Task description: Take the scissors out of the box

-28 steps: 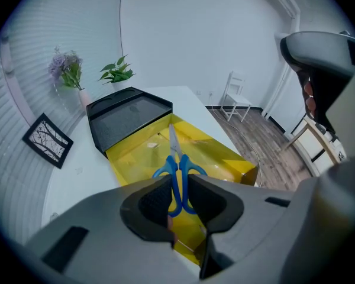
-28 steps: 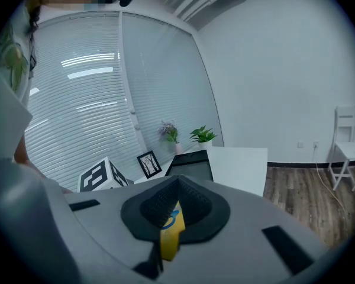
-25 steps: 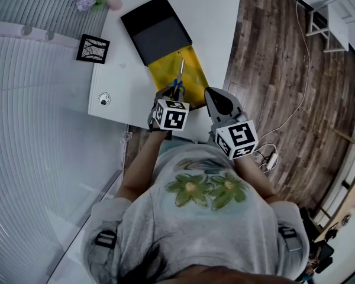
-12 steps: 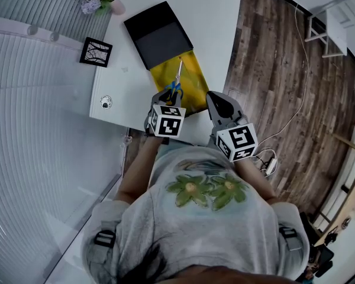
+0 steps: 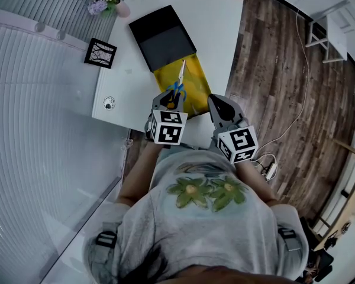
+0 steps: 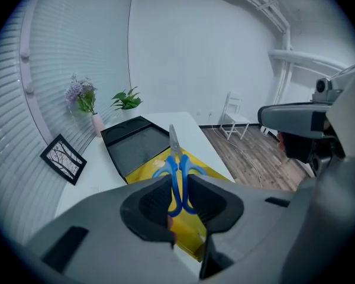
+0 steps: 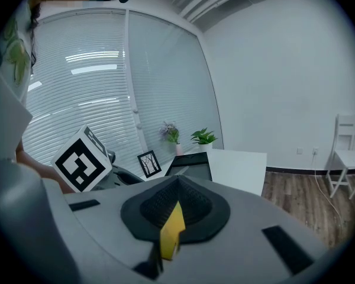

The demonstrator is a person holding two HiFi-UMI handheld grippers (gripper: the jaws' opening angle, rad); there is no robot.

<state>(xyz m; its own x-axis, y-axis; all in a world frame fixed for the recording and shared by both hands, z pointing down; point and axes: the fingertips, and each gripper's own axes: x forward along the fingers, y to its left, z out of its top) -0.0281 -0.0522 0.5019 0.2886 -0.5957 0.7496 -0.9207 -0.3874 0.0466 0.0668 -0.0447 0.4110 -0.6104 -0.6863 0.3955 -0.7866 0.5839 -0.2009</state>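
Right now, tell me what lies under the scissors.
The yellow box lies under the scissors, which the left tool grips. The tool hides the box floor beneath the handles.

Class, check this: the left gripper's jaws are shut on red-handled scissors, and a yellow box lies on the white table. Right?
Not quite: the scissors have blue handles, not red, as the left gripper view shows. The rest stands: the left gripper has its jaws shut on them, and the yellow box lies on the white table.
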